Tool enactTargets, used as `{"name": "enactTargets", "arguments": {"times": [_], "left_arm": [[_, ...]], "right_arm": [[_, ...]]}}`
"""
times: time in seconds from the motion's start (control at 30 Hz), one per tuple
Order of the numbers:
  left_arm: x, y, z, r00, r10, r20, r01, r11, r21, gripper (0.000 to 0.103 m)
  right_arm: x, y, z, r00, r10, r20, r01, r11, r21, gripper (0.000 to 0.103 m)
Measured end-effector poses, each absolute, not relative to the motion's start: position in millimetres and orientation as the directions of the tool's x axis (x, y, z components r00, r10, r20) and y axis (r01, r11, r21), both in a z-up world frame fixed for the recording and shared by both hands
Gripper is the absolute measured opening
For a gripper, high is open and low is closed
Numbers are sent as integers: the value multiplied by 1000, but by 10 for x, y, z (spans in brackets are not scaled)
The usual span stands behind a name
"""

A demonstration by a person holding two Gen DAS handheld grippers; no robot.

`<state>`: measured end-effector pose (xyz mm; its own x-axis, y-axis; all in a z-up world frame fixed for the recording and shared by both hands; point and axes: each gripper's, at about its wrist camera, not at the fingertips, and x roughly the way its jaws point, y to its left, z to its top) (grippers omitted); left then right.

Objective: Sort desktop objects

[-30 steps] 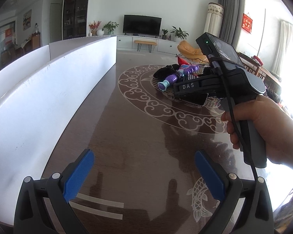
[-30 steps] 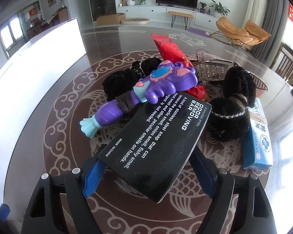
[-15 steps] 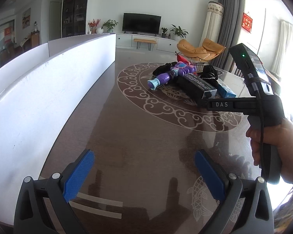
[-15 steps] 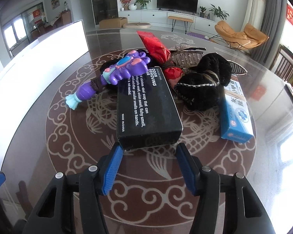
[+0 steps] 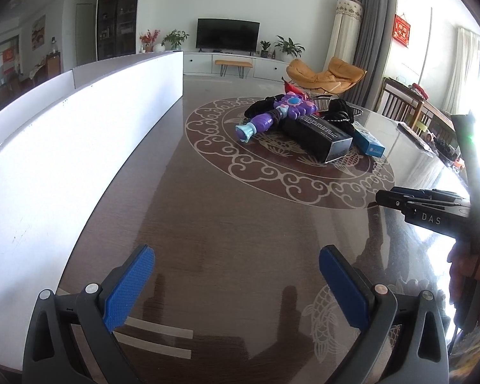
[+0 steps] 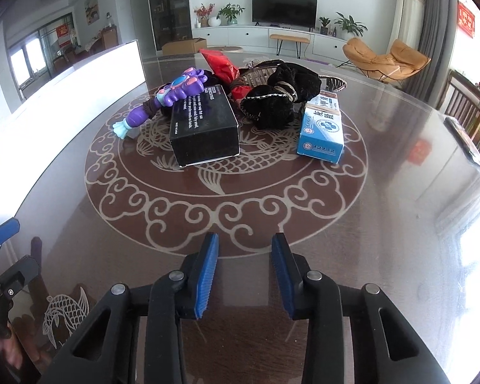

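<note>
A pile of objects lies in the middle of the round brown table (image 6: 304, 224). A black box (image 6: 204, 128) lies flat at the front, also in the left wrist view (image 5: 316, 134). A purple toy wand (image 6: 163, 99) leans on its left side. Behind are a red packet (image 6: 220, 64), black hair scrunchies (image 6: 278, 99) and a blue and white medicine box (image 6: 323, 124). My right gripper (image 6: 244, 275) is open, empty, well short of the pile. My left gripper (image 5: 236, 288) is open wide and empty over bare table.
A long white board (image 5: 80, 147) stands along the table's left side. The right gripper's body (image 5: 438, 214) and a hand show at the right of the left wrist view. A wicker basket (image 6: 332, 83) sits behind the scrunchies. Chairs stand beyond the right edge.
My right gripper let go of the black box, which now lies flat on the table, and drew back towards me with its jaws narrower. The left gripper has not moved.
</note>
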<state>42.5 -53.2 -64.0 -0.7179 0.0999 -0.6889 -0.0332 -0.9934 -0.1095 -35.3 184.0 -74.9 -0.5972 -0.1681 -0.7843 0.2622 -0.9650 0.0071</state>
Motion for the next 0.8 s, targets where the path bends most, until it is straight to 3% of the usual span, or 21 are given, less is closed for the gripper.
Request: {"name": "enactTargets", "arguments": {"times": [0.23,0.4,0.5,0.73,0.77,0.8], "left_arm": [[429,-596,-635,-718,89,-690,-13,-993,-114,103],[408,-762,-628,-723,107,-683,27,-983,-182,103],[390,-850,-681,-709,134,-692,52,-969,-242,103],[384,-858,-710,-703,142,-697,62,-964,-260,103],[383,-841,-712,-702,142,-698,57,-966,-253,103],[384,-824,-710,-700,139,-700,53,-968,-245,103]], "right_arm": [[-259,1825,-723,-591,-184,-785,280,-960,14,37],[-264,1846,-707,-583,-197,-788,289,-957,25,41],[-275,1850,-699,-576,-197,-793,303,-953,17,59],[-448,1559,-416,-629,-232,-742,402,-914,-55,64],[-552,1455,-365,-636,-235,-735,422,-903,-76,76],[-673,1353,-337,-635,-229,-738,436,-895,-97,82]]}}
